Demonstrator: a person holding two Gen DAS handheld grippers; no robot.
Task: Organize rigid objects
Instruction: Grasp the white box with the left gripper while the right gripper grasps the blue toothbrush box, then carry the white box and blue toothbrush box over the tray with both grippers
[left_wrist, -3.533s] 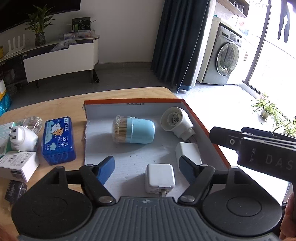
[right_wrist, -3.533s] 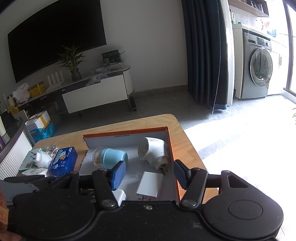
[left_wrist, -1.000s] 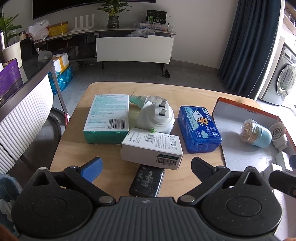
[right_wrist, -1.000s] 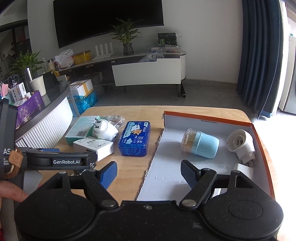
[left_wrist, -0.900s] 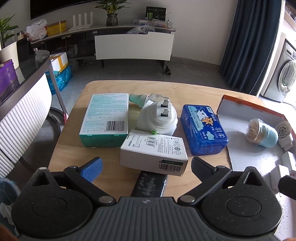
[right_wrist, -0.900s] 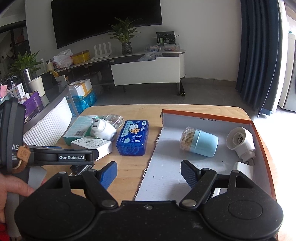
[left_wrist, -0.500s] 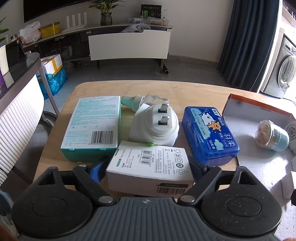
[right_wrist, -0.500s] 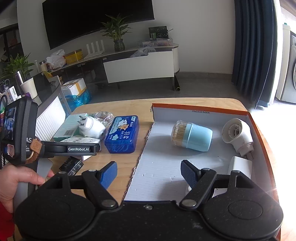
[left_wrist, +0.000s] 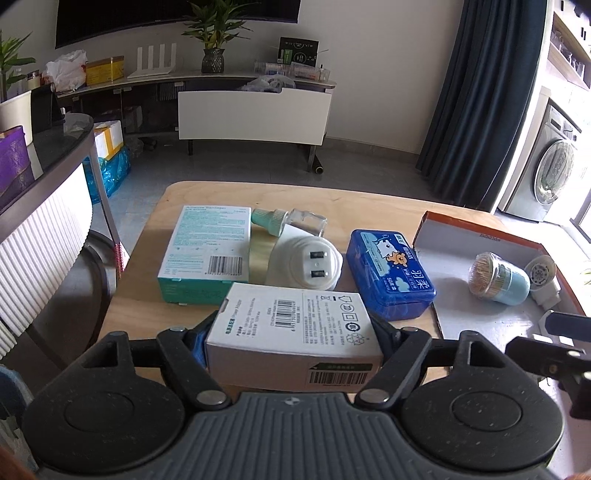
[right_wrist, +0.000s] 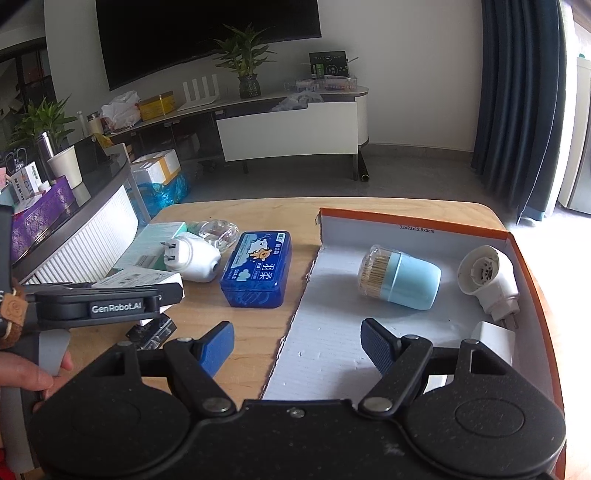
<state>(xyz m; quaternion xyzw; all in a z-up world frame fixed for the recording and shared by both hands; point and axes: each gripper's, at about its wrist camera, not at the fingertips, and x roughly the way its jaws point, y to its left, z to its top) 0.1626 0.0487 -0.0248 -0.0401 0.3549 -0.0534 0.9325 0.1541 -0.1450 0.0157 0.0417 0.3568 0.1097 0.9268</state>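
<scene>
Half-hidden black device (right_wrist: 151, 334) under white box (left_wrist: 291, 325), label unreadable

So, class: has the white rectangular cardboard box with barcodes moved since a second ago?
Yes. The white box sat against the green box; it now appears lifted toward the camera, gripped by the left gripper.

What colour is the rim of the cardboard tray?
Orange rim, white inside; clearest in the right wrist view.
</scene>
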